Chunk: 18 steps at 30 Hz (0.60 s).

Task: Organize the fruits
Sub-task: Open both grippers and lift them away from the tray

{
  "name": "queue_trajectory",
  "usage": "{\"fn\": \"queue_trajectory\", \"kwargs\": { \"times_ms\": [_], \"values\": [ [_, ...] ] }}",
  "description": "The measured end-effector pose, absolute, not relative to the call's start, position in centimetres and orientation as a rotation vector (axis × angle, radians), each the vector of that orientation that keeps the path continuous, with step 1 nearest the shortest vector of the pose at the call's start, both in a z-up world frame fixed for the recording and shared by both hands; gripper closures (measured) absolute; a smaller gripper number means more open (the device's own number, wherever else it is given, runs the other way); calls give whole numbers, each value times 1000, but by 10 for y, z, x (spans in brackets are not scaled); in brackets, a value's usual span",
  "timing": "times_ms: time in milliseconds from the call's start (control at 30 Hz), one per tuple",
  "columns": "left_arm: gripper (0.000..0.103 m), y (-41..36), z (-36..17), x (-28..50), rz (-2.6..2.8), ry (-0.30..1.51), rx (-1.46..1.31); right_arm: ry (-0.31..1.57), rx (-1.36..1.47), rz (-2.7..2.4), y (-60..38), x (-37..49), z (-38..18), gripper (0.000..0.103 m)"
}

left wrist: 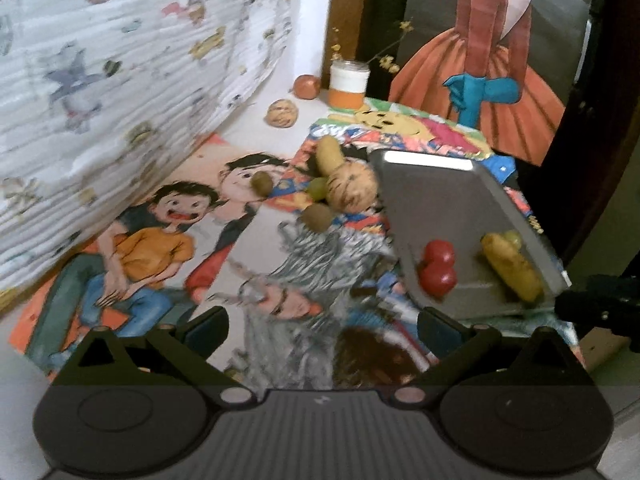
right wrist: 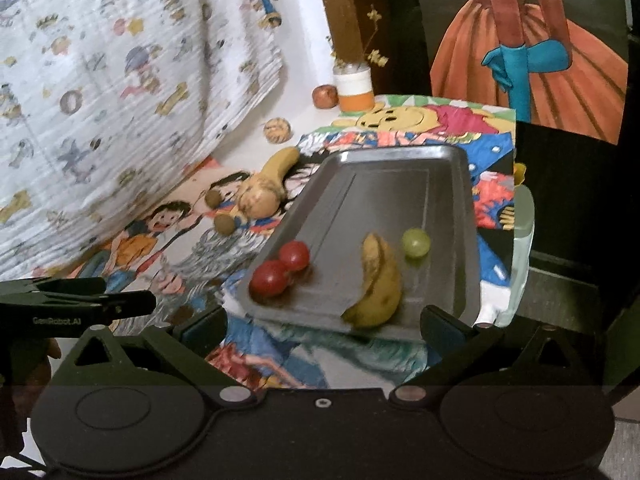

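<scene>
Both claws are empty and spread wide: the left gripper (left wrist: pixel 322 326) hangs above the cartoon-printed cloth (left wrist: pixel 168 240) just short of the tray's near-left corner, and the right gripper (right wrist: pixel 324 326) hangs at the tray's near edge, its jaws parted with nothing between them. Taking the metal tray (right wrist: pixel 384 184) as the landmark, the sorting looks partly done. Inside it, toward the near end, lie two red tomatoes (right wrist: pixel 280 270) touching each other at the left wall, a banana (right wrist: pixel 378 284) in the middle, and a green grape (right wrist: pixel 416 243) just beyond the banana to the right. Still outside, just off the tray's left rim, sits a cluster: a second banana (right wrist: pixel 280 166), a tan round fruit (right wrist: pixel 258 200) touching it, two small brown kiwi-like fruits (right wrist: pixel 218 210), and, seen only from the left wrist, another green grape (left wrist: pixel 318 188) tucked against the round fruit. Farther beyond the tray's far-left corner are a walnut-like ball (right wrist: pixel 277 130), a reddish fruit (right wrist: pixel 325 96), and an orange-and-white jar (right wrist: pixel 354 90) holding dried sprigs. By my judgement, less than half is in; the cluster is the nearest work remaining.
</scene>
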State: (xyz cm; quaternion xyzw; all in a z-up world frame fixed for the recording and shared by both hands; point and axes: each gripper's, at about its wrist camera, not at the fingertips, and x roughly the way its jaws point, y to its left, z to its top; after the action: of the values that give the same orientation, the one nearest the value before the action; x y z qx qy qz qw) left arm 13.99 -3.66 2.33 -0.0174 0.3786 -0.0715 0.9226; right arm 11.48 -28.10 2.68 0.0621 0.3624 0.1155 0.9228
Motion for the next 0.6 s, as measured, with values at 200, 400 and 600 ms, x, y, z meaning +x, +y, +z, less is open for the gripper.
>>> {"fn": "queue_trajectory", "kwargs": {
  "times_ms": [200, 400, 600],
  "values": [
    [0, -20, 22, 124, -102, 789, -29, 780, 119, 265, -265, 109, 26, 1],
    [0, -4, 22, 124, -55, 795, -36, 806, 82, 299, -250, 113, 24, 1],
    [0, 12, 23, 134, -7, 770, -55, 761, 106, 326, -240, 121, 33, 1]
  ]
}}
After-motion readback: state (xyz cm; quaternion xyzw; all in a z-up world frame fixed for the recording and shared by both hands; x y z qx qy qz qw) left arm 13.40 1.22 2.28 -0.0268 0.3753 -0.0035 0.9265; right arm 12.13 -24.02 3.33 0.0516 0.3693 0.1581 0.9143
